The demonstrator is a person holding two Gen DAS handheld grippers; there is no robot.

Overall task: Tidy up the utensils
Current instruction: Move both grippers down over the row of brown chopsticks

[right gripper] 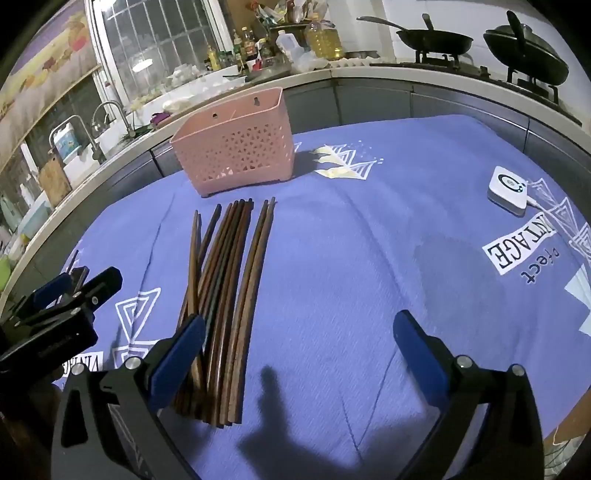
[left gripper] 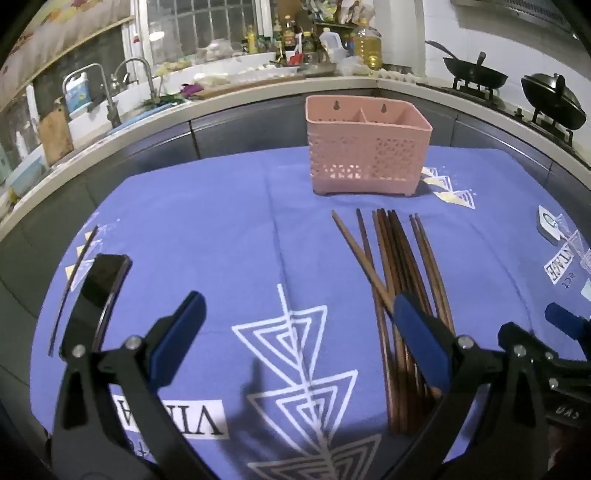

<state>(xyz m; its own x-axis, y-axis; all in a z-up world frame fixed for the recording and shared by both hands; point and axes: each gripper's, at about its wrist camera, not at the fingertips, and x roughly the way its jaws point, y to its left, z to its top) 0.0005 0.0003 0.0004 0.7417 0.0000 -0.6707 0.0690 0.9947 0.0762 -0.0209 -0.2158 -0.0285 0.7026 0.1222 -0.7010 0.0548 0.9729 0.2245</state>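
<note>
Left claw (left gripper: 295, 339) hangs wide open over the cloth (left gripper: 207, 229), nothing between its pads. Right claw (right gripper: 299, 354) gapes just as wide, empty too, tilted down at the table. Chopsticks (right gripper: 225, 295) lie loose in a bundle on the cloth, tips toward the pink basket (right gripper: 236, 147), which stands upright just beyond them. A white puck (right gripper: 508, 190) sits well off to the right, a dark phone (left gripper: 98, 284) at far left.

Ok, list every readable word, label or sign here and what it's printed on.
"VINTAGE": white patch printed on the blue tablecloth, seen upside down.
"p.fect": beside that patch, second letter unclear.
Second white patch: only "VI" clear, the rest hidden.
Bottle labels on the counter: too small to read.
</note>
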